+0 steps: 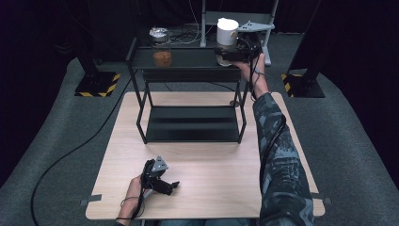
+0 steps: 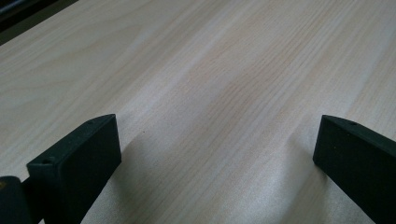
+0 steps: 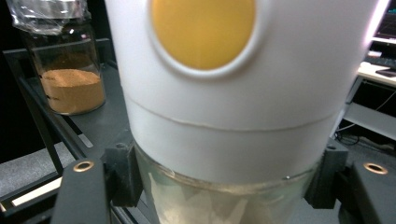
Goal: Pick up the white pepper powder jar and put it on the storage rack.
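A jar with a big white lid [image 1: 227, 37] is held at the right end of the top shelf of a black rack [image 1: 188, 75]. The jar is made of clear glass at the bottom, and a round yellow spot [image 3: 203, 28] is seen on its white lid in the right gripper view. The glass part is squeezed from both sides by the right gripper [image 1: 235, 54], so its two black jaws are clamped on the jar. Whether the jar rests on the shelf or is lifted just above it cannot be told. The right gripper is held by a hand at the end of a long patterned sleeve [image 1: 277, 155]. Farther left on the same shelf, well apart, a second glass jar with orange-brown powder [image 1: 162, 51] is seen, with crinkly clear wrap on top. The rack is set at the far side of a light wooden table [image 1: 207, 179]. Near the front edge of the table, the left gripper [image 1: 162, 181] is held low, with its jaws spread wide apart and nothing between them.
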Available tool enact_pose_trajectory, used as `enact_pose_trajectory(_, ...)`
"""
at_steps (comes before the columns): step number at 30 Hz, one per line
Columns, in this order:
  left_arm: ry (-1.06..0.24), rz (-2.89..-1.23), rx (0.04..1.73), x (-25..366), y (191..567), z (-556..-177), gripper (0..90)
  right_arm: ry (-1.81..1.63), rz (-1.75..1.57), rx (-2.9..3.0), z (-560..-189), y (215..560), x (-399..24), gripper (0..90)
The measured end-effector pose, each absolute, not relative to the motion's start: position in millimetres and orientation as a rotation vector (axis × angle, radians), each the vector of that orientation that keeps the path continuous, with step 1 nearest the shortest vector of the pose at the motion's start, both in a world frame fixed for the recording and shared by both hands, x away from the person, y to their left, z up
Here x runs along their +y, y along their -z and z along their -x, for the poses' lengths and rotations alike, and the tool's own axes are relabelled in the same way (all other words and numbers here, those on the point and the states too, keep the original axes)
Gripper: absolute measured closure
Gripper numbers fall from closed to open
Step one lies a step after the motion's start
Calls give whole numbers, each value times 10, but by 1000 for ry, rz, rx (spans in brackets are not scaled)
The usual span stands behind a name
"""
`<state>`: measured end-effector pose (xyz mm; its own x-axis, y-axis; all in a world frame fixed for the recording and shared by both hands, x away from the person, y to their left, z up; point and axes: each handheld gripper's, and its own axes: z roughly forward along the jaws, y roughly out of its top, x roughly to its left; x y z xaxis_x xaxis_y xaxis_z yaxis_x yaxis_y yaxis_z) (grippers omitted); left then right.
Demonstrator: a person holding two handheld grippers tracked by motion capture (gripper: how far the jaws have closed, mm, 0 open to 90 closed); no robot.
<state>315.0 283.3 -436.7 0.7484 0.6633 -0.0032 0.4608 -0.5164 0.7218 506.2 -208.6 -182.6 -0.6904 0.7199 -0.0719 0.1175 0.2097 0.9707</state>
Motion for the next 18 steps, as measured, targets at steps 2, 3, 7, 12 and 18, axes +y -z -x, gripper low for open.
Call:
enact_pose_trajectory(2,-354,-2209,839,2834,4367,-3150,2,-1491,-784,1966,-5060,1834,-2062,296)
enact_pose_trajectory(3,-354,-2209,840,2833,4367,-3150,3,-1510,-793,1958,-5067,1857,-2077,296)
enact_pose_trajectory(7,-354,-2209,840,2833,4367,-3149,3,-1550,-813,1937,-5081,1922,-2112,296)
enact_pose_trajectory(12,-355,-2208,840,2833,4367,-3149,3,-1590,-832,1925,-5100,1973,-2148,296)
enact_pose_trajectory(18,-354,-2209,840,2833,4367,-3149,3,-1580,-831,1927,-5085,1966,-2136,296)
